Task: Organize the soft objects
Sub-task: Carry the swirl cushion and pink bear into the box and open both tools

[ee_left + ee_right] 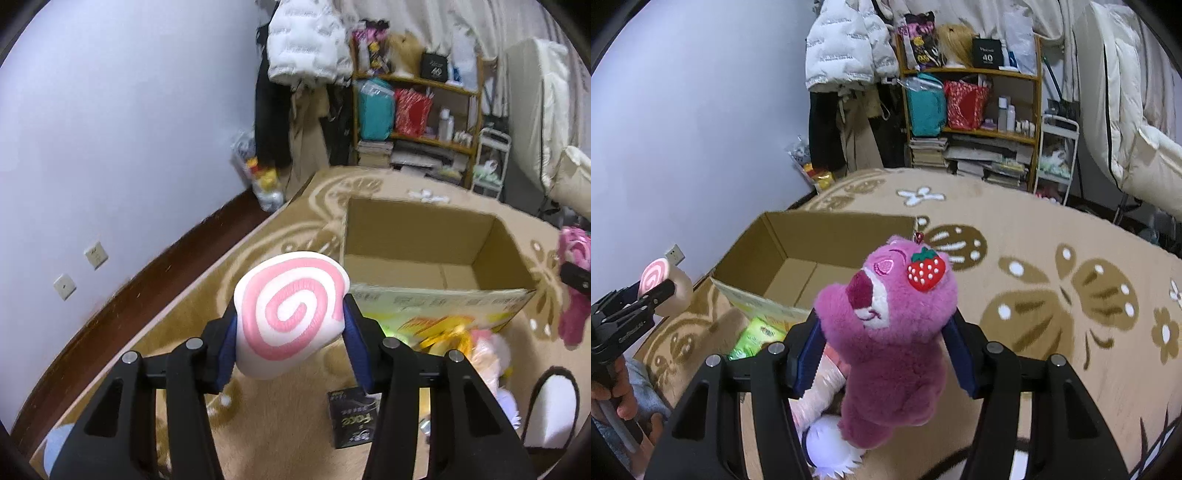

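Pink-swirl squishy (291, 314) pinched in left claw (290, 332), pink plush bear (886, 332) pinched in right claw (884, 354)

patterned beige rug (1034, 236), wooden shelf (971, 110), white puffer jacket (846, 48), wall sockets (79, 267)

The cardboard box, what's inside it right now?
The cardboard box shows only bare cardboard floor and walls in both views. Its near wall hides the strip of floor just behind it, so that part cannot be checked.
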`<act>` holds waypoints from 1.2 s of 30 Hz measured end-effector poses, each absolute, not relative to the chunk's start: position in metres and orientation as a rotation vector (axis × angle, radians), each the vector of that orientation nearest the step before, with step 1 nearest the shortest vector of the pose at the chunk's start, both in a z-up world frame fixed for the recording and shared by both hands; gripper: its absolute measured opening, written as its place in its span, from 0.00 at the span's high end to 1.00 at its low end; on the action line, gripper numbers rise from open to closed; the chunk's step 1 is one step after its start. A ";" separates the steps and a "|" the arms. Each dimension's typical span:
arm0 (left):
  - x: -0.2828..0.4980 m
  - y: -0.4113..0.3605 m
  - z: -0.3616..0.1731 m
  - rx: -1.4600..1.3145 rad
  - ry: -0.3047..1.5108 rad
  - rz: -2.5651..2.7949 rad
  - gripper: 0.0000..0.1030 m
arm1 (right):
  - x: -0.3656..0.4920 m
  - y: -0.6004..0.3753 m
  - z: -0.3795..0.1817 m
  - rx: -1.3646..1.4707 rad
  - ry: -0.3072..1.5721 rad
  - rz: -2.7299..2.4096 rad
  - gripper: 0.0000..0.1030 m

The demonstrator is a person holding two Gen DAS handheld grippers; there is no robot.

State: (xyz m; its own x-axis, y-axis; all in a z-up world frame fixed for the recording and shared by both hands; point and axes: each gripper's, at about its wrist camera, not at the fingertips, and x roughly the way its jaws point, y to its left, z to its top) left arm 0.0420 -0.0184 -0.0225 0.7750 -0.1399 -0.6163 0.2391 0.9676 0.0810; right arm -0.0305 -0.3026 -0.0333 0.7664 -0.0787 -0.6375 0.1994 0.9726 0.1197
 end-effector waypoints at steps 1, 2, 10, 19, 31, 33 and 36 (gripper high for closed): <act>0.040 -0.019 -0.019 0.154 0.642 -0.216 0.53 | -0.028 -0.302 -0.031 0.183 0.677 -0.147 0.39; 0.039 -0.019 -0.014 0.150 0.628 -0.227 0.53 | -0.026 -0.302 -0.029 0.179 0.672 -0.143 0.39; 0.052 -0.039 0.014 0.156 0.545 -0.266 0.53 | -0.006 -0.300 -0.023 0.181 0.646 -0.132 0.39; 0.076 -0.074 0.004 0.209 0.544 -0.285 0.53 | 0.032 -0.308 -0.023 0.165 0.608 -0.144 0.39; 0.104 -0.099 -0.014 0.292 0.549 -0.307 0.52 | 0.073 -0.287 -0.034 0.050 0.613 -0.104 0.38; 0.109 -0.104 -0.019 0.306 0.561 -0.317 0.51 | 0.076 -0.283 -0.039 0.039 0.626 -0.092 0.38; 0.113 -0.111 -0.027 0.315 0.584 -0.347 0.51 | 0.080 -0.280 -0.051 0.020 0.651 -0.075 0.38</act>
